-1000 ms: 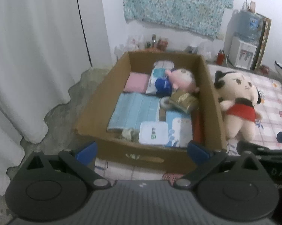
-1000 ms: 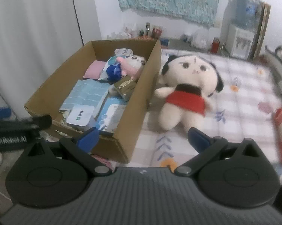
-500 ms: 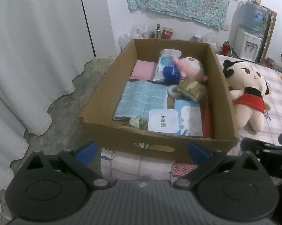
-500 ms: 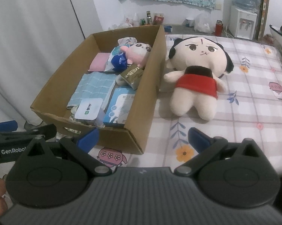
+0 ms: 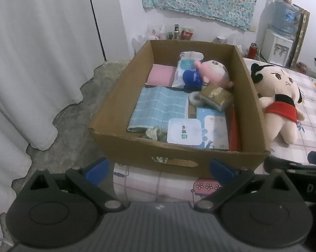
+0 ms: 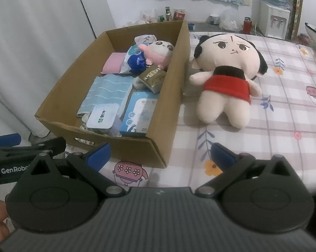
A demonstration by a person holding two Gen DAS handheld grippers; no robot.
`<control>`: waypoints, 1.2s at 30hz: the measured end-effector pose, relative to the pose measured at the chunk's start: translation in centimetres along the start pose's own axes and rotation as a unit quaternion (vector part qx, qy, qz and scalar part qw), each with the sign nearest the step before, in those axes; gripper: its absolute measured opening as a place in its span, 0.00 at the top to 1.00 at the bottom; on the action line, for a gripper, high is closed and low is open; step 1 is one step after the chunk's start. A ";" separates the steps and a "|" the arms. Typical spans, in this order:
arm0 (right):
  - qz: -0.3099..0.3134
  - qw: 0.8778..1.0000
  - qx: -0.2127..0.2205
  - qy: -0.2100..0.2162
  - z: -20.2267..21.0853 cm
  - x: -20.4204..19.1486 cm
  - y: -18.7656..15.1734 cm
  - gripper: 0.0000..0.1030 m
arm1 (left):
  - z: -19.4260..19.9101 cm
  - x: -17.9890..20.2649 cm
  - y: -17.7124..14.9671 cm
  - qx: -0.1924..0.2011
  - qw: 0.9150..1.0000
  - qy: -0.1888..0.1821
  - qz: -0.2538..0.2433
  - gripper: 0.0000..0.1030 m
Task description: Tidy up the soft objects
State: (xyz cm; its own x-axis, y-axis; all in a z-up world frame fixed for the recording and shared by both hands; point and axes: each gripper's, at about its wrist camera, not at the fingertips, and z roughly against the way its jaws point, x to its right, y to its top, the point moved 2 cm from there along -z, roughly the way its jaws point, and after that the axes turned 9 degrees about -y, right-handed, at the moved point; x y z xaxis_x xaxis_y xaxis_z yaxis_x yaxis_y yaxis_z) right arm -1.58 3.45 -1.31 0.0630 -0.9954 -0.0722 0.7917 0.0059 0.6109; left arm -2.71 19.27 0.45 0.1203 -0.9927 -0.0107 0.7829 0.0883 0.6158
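Both the left gripper (image 5: 158, 169) and the right gripper (image 6: 160, 154) hover with jaws spread wide and empty above the near edge of a checked, flower-printed bedsheet (image 6: 284, 113). On it stands an open cardboard box (image 6: 168, 96) holding a small pink plush (image 5: 212, 73), a blue towel (image 5: 160, 107) and packets; the large doll in a red skirt (image 6: 227, 77) lies face-up just beside its right wall. Farther off, only the left view shows bare concrete floor (image 5: 74, 113) under a white curtain (image 5: 38, 48), while the right view shows more sheet, with a water dispenser (image 6: 273, 19) at the far wall.

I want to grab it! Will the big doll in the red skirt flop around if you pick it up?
Probably yes: the big doll looks plush and stuffed, so its limbs would likely dangle. It seems light for its size. Lying flat on the bed, it shouldn't roll.
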 end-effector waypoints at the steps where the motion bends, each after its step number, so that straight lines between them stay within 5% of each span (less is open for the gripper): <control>1: 0.000 1.000 -0.001 -0.001 -0.1 0.0 0.0 0.01 | 0.0 0.1 0.0 0.000 1.000 0.001 -0.001 0.00; 36: 0.001 1.000 -0.015 -0.008 -0.7 0.3 -0.4 0.01 | -0.5 0.4 -0.3 -0.012 1.000 0.006 -0.004 0.00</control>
State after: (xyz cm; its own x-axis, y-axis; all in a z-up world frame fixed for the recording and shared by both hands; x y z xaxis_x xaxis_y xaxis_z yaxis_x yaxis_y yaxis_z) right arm -1.45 3.22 -2.16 0.0559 -0.9968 -0.0578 0.8092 0.0113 0.5874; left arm -2.56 18.92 -0.15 0.1208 -0.9924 -0.0252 0.7987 0.0821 0.5961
